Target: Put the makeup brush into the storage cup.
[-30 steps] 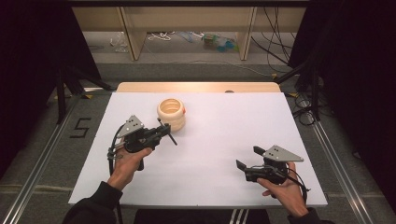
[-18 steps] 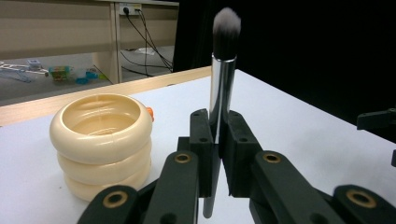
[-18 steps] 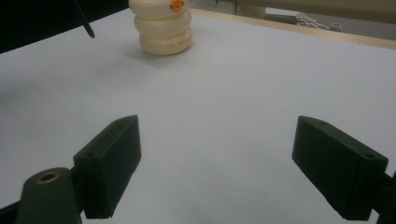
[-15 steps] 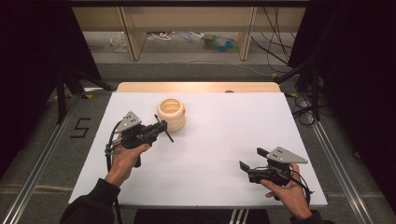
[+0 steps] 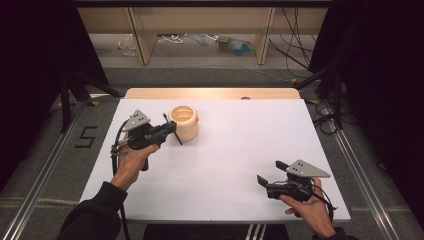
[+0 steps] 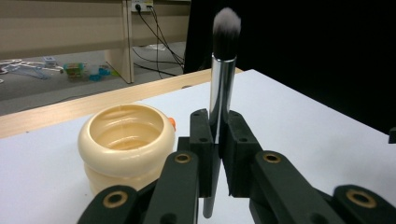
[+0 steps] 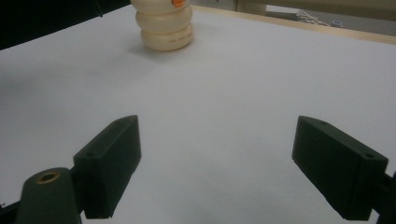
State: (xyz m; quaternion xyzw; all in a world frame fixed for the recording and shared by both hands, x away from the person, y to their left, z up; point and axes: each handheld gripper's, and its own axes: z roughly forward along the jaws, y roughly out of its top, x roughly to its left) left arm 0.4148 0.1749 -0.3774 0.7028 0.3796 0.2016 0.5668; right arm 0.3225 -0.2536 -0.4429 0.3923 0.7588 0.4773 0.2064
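While the right gripper [image 5: 270,181] is resting with jaws spread, the left gripper [image 6: 214,140] is pinching a brush [image 6: 220,79] beside the pot [image 6: 127,144].

My left claw [image 6: 214,154] is clamped on a makeup brush [image 6: 219,93], its two black jaws pressed against the shiny metal handle. The brush stands upright, soft grey-white bristles at the top, the dark lower end hanging below the jaws. Just to the left sits a cream ribbed pot [image 6: 123,144], open-mouthed, with a small orange bit at its right rim. Both are over the white counter [image 6: 289,112], whose wooden edge runs along the far side
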